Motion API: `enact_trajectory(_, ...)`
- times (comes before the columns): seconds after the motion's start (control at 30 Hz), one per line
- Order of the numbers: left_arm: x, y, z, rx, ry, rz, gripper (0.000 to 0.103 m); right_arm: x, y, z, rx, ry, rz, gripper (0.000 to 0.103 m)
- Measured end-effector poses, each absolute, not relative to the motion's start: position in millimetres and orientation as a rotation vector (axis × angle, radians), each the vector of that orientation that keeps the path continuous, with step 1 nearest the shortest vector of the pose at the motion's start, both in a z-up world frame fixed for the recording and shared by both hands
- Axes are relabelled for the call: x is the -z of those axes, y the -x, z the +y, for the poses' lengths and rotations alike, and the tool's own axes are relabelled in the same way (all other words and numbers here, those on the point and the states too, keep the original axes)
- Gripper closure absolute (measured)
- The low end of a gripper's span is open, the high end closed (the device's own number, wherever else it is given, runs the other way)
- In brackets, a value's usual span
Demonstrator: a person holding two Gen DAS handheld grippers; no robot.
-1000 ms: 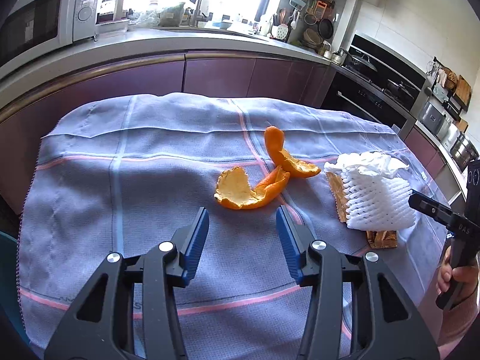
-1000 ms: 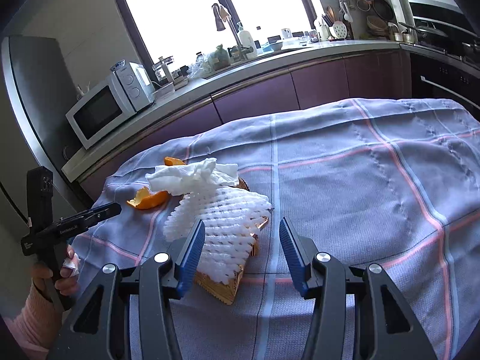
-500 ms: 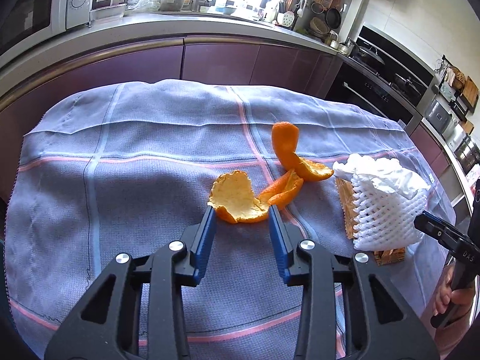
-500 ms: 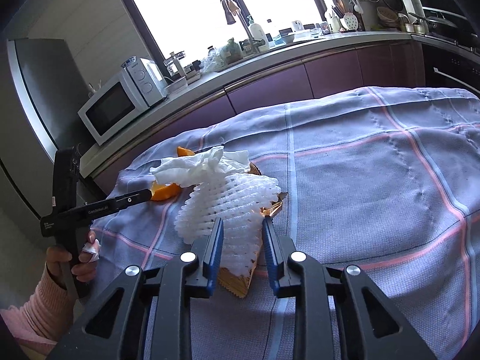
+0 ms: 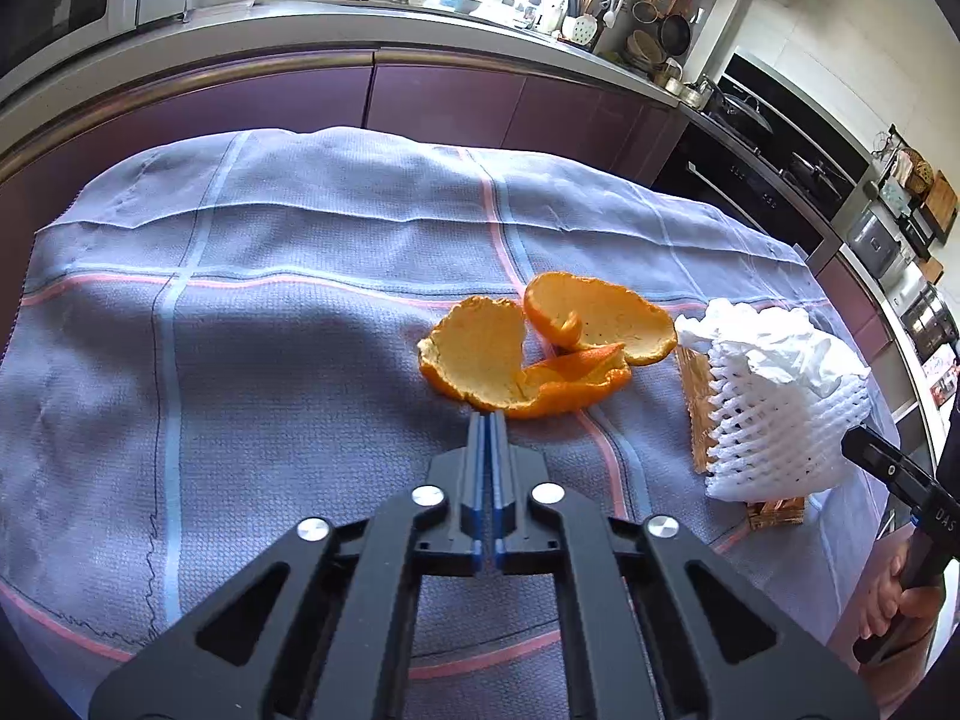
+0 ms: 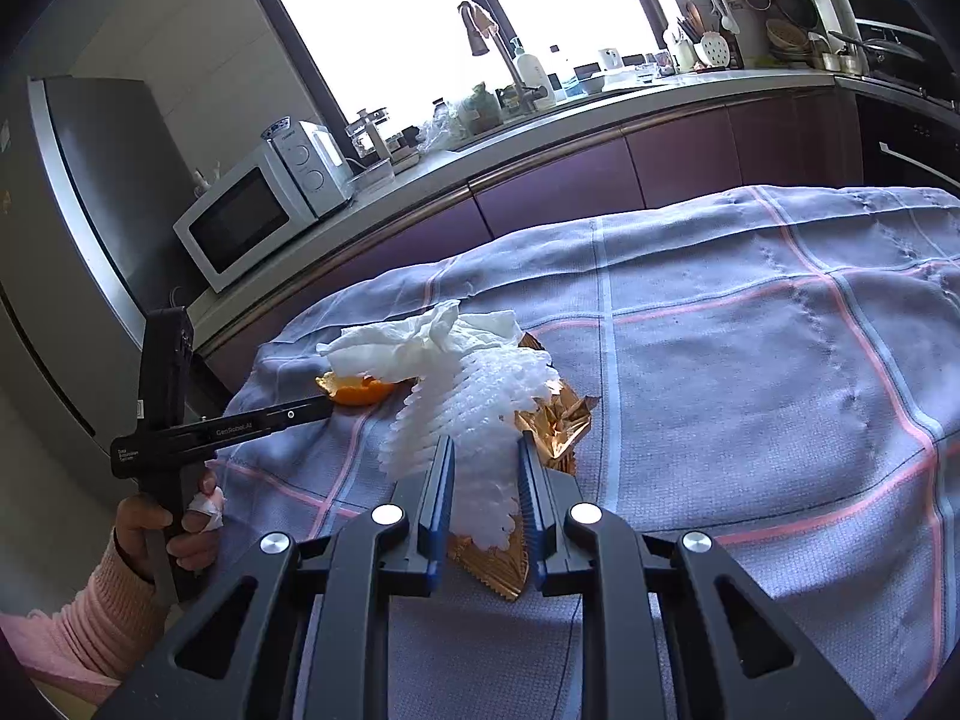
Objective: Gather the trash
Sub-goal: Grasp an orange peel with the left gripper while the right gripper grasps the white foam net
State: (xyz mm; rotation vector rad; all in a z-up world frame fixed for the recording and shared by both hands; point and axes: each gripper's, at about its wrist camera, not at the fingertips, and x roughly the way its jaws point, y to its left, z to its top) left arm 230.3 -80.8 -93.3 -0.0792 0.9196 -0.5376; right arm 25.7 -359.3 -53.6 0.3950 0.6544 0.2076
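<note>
Left gripper [image 5: 487, 417] clenched at near rim of orange peel [image 5: 528, 360] on tablecloth [image 5: 240, 330]; rim pinched, probably. Right gripper [image 6: 483, 450] jaws closing around white foam net [image 6: 474, 402], tissue [image 6: 420, 339] atop, gold wrapper [image 6: 558, 420] beneath — both readying lift.

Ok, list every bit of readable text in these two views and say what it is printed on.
"GenRobot.AI": on the left gripper's black bar, right wrist view.
"DAS": on the right gripper's black body, left wrist view.
Small white label at that left bar's rear end: too small to read.
Microwave dial markings: blurred.
</note>
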Motion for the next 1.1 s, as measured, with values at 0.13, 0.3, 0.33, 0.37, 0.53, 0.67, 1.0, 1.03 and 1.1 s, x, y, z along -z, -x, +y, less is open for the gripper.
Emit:
enact_trajectory(0.13,88.8,-223.8,-79.3,0.546,0.089,0.899,0.102,50.1,-21.7,-358.6,-0.223,-0.398,0.646,0.085)
enact_trajectory(0.3,80.2,-217.5,-78.1,0.540,0.074,0.873,0.095,42.0,-15.4,-359.8,-0.255,-0.418,0.619,0.086)
enact_trajectory(0.33,80.1,-219.2,-77.6,0.535,0.070,0.876,0.090,40.7,-14.2,-360.0,-0.261,-0.422,0.614,0.086)
enact_trajectory(0.37,80.0,-221.0,-76.6,0.528,0.077,0.880,0.079,39.4,-13.2,-360.3,-0.267,-0.424,0.610,0.087)
enact_trajectory(0.53,83.6,-235.4,-75.0,0.499,0.095,0.903,0.069,38.4,-9.9,-362.5,-0.292,-0.443,0.600,0.088)
enact_trajectory(0.67,89.8,-247.0,-80.7,0.503,0.107,0.930,0.075,37.9,-7.9,-367.7,-0.299,-0.458,0.589,0.088)
enact_trajectory(1.0,81.5,-228.5,-77.0,0.502,0.101,0.884,0.098,27.8,-6.1,-364.4,-0.332,-0.459,0.560,0.088)
enact_trajectory(1.03,77.7,-223.7,-74.0,0.502,0.100,0.869,0.098,26.6,-6.9,-362.0,-0.339,-0.456,0.557,0.088)
enact_trajectory(1.1,68.1,-213.6,-66.7,0.500,0.105,0.838,0.098,24.7,-9.0,-356.9,-0.354,-0.452,0.554,0.088)
